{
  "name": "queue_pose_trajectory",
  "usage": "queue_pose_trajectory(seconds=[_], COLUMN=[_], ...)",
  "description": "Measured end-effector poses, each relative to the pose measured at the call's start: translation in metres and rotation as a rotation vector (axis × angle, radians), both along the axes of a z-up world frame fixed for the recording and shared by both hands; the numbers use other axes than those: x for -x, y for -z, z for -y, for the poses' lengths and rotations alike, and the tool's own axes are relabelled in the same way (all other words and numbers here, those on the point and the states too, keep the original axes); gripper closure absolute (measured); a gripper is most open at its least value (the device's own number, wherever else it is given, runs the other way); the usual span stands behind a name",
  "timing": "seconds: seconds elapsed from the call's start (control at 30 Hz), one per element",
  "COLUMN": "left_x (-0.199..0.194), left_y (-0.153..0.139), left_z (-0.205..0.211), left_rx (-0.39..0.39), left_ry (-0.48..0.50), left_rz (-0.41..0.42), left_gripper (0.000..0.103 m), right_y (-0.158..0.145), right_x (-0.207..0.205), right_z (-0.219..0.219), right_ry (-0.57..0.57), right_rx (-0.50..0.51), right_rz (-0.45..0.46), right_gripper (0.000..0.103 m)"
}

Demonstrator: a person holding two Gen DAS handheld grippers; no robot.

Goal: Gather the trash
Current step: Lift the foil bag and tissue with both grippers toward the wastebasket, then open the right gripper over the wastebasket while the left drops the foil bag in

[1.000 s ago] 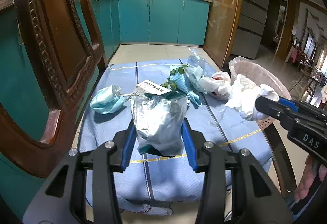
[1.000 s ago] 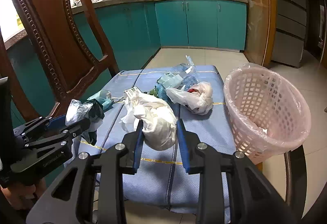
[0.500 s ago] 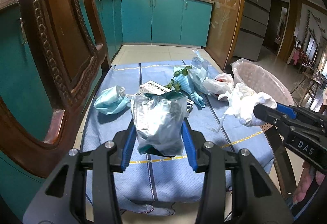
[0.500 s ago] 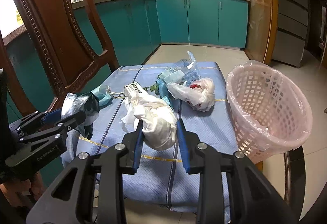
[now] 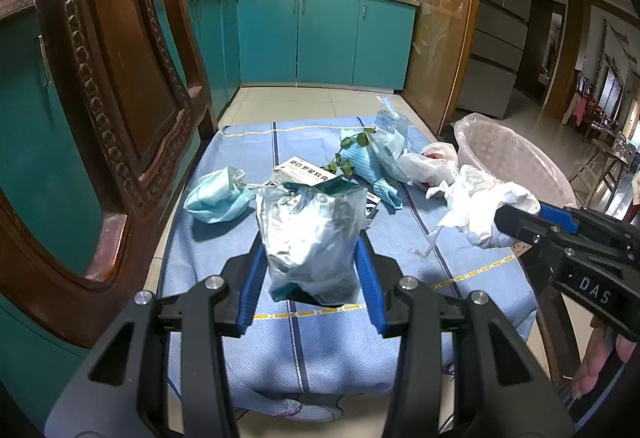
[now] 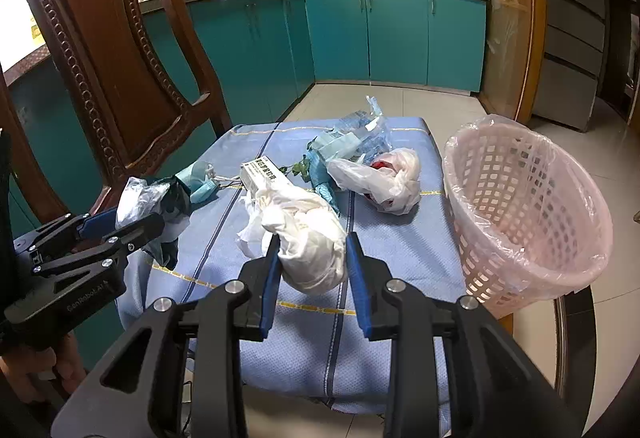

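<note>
My left gripper (image 5: 310, 258) is shut on a crumpled silver foil bag (image 5: 310, 234) and holds it above the blue tablecloth (image 5: 312, 342). My right gripper (image 6: 312, 258) is shut on a wad of white plastic (image 6: 308, 234), also held above the cloth, left of the pink lined basket (image 6: 524, 214). On the cloth lie a blue face mask (image 5: 216, 198), a white printed box (image 6: 264, 174), a leafy sprig with blue wrappers (image 5: 360, 158) and a white bag with red inside (image 6: 384, 178). The right gripper and its wad (image 5: 484, 206) show in the left wrist view, the left gripper (image 6: 132, 222) in the right wrist view.
A carved wooden chair (image 6: 108, 50) stands close at the table's left side. The basket sits at the table's right edge (image 5: 512, 166). Teal kitchen cabinets (image 6: 396, 34) and tiled floor lie beyond the table's far end.
Both grippers have drawn back and risen slightly with their loads still held. The right gripper's white wad has shifted a little left, nearer the left gripper.
</note>
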State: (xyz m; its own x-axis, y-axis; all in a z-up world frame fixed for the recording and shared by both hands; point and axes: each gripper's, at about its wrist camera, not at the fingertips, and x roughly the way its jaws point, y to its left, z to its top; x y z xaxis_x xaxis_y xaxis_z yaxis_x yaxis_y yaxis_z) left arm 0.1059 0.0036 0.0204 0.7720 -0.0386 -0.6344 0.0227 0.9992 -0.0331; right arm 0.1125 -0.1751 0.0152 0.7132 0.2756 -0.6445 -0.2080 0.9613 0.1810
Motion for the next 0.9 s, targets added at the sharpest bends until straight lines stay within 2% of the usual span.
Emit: queue_pose_trajectory(seconds=[0.13, 0.23, 0.37, 0.4, 0.43, 0.5, 0.57, 0.63, 0.67, 0.73, 0.8, 0.9], left_x=[0.001, 0.001, 0.001, 0.001, 0.001, 0.001, 0.001, 0.001, 0.001, 0.001, 0.000, -0.008], left_y=[-0.001, -0.002, -0.002, -0.002, -0.001, 0.000, 0.000, 0.001, 0.001, 0.002, 0.006, 0.011], left_z=[0.000, -0.001, -0.001, -0.001, 0.000, 0.001, 0.002, 0.002, 0.003, 0.007, 0.015, 0.036], left_rx=[0.001, 0.005, 0.008, 0.007, 0.006, 0.001, -0.001, -0.001, -0.004, -0.009, -0.014, 0.009], left_ry=[0.000, -0.003, -0.005, -0.004, -0.002, 0.002, 0.003, 0.006, 0.009, 0.024, 0.048, 0.108], left_rz=[0.002, 0.005, 0.001, 0.001, 0.001, 0.003, 0.001, 0.002, 0.004, 0.001, -0.009, -0.053], left_gripper=[0.058, 0.058, 0.058, 0.058, 0.058, 0.058, 0.058, 0.058, 0.058, 0.058, 0.058, 0.058], right_y=[-0.009, -0.027, -0.038, -0.036, -0.029, -0.014, 0.000, -0.004, -0.012, -0.028, -0.038, -0.048], right_x=[0.002, -0.004, -0.031, -0.039, -0.050, -0.063, -0.068, -0.060, -0.048, -0.022, 0.000, 0.017], right_z=[0.012, 0.043, 0.095, 0.107, 0.121, 0.139, 0.161, 0.171, 0.176, 0.180, 0.186, 0.197], right_ry=[0.035, 0.128, 0.254, 0.280, 0.304, 0.358, 0.426, 0.444, 0.449, 0.482, 0.532, 0.600], right_rx=[-0.021, -0.031, -0.049, -0.047, -0.038, -0.032, -0.073, -0.129, -0.144, -0.150, -0.182, -0.234], right_rz=[0.043, 0.123, 0.165, 0.170, 0.170, 0.138, 0.063, 0.057, 0.092, 0.179, 0.248, 0.321], right_gripper=[0.071, 0.070, 0.067, 0.060, 0.047, 0.032, 0.031, 0.027, 0.024, 0.009, 0.005, 0.005])
